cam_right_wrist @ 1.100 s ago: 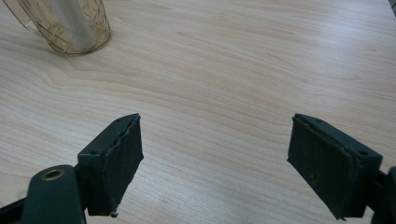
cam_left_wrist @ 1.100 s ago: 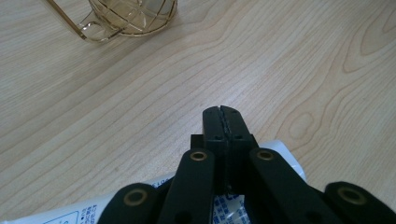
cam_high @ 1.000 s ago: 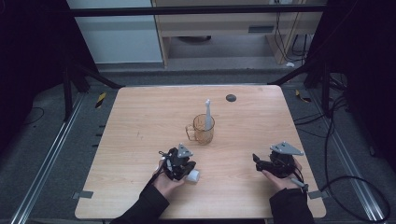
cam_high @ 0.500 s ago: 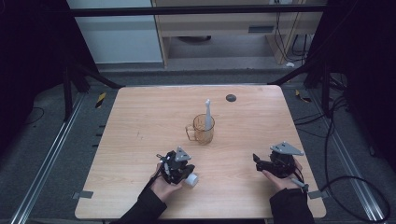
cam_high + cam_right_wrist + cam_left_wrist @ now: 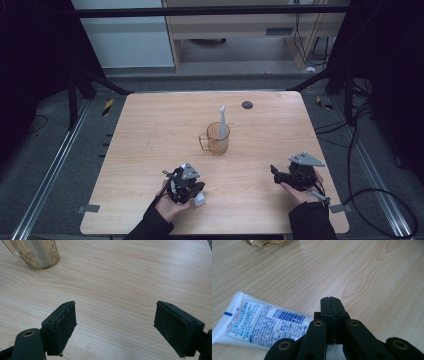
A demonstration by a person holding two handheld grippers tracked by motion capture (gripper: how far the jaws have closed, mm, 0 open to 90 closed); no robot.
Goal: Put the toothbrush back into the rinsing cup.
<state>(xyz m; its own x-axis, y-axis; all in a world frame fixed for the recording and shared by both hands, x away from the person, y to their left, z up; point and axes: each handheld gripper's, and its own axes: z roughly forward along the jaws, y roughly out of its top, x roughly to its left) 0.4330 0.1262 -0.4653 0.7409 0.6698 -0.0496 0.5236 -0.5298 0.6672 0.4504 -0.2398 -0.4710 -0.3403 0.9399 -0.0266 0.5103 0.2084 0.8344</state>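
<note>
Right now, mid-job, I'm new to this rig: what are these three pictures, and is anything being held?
There is no robot arm. A person holds a two-jaw hand tool in each hand. The high view looks down on the wooden table. The other two pictures come from cameras riding on each tool. On the table stands an amber handled cup with a white stick upright in it, and a small dark round thing lies beyond it. The left gripper is shut with nothing between its tips. A white and blue tube lies on the table beside and partly under it. The right gripper is open over bare wood.
</note>
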